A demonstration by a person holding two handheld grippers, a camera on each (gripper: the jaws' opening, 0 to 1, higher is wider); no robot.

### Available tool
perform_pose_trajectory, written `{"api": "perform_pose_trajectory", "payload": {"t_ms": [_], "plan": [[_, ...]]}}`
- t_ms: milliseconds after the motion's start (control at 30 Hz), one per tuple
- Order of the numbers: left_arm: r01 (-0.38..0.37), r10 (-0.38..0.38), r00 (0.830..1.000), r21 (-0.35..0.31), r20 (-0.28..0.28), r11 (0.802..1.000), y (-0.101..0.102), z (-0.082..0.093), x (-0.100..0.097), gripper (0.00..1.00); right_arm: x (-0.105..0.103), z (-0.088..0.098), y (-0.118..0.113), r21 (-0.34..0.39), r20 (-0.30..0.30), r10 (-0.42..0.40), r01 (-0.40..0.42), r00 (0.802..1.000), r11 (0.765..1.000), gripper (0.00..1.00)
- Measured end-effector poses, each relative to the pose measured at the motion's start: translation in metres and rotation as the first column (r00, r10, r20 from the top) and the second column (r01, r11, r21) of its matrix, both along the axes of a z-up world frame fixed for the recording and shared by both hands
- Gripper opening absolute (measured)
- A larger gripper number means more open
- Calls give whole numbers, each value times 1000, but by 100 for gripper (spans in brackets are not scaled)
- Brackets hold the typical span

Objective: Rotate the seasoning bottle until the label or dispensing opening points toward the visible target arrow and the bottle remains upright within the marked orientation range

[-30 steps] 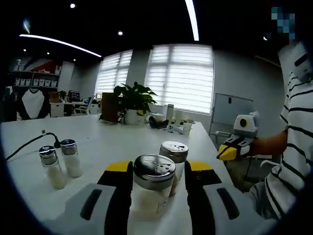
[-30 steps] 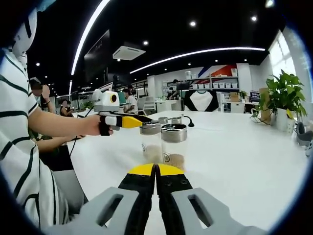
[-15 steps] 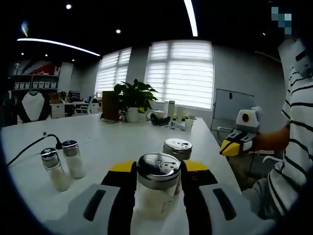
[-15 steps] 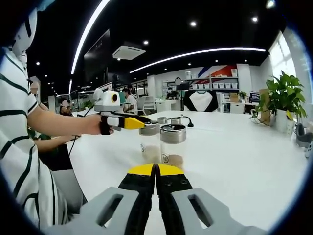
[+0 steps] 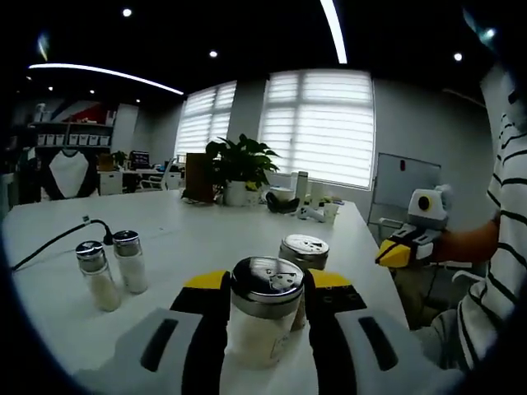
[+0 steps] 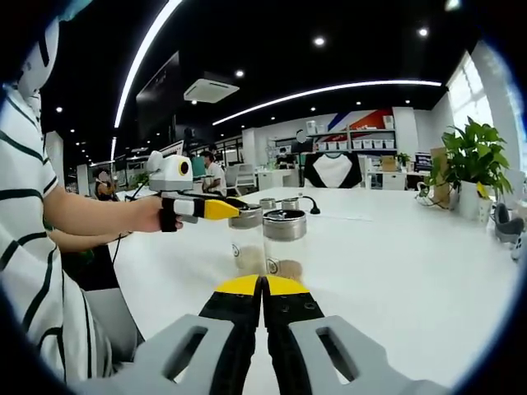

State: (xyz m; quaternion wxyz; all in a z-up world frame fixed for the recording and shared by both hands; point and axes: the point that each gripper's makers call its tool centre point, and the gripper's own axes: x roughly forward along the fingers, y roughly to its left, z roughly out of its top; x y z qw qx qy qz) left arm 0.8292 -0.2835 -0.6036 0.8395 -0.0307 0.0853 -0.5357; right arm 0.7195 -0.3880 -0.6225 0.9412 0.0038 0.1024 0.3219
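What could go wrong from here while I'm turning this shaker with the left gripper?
The left gripper clamps the front shaker, and a second shaker stands right behind it, so a turn could bump or tip that one. The grip sits high near the metal cap, so the bottle may tilt. The right gripper is shut and away, so it cannot steady anything.

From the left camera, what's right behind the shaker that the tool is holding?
A second shaker with a perforated metal lid stands behind the held shaker; its lower body is hidden.
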Motion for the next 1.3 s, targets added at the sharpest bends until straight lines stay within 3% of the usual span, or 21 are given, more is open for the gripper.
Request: {"api": "perform_pose_trajectory", "payload": {"t_ms": [267,400,1033,1300], "plan": [[-90,90,996,-13,-29,996,1,-1,-1,38,1,0,-3,8,-1,-15,15,1000,1000,0],[-135,132,989,-33,-72,990,4,-2,0,38,2,-1,-5,8,-2,-23,23,1000,1000,0],[-273,271,960,-23,-66,962,7,-3,-3,38,3,1,-13,11,8,-65,65,998,998,0],[-309,304,948,-39,-96,950,11,-4,-6,37,2,-2,-15,7,4,-72,72,997,997,0]]}}
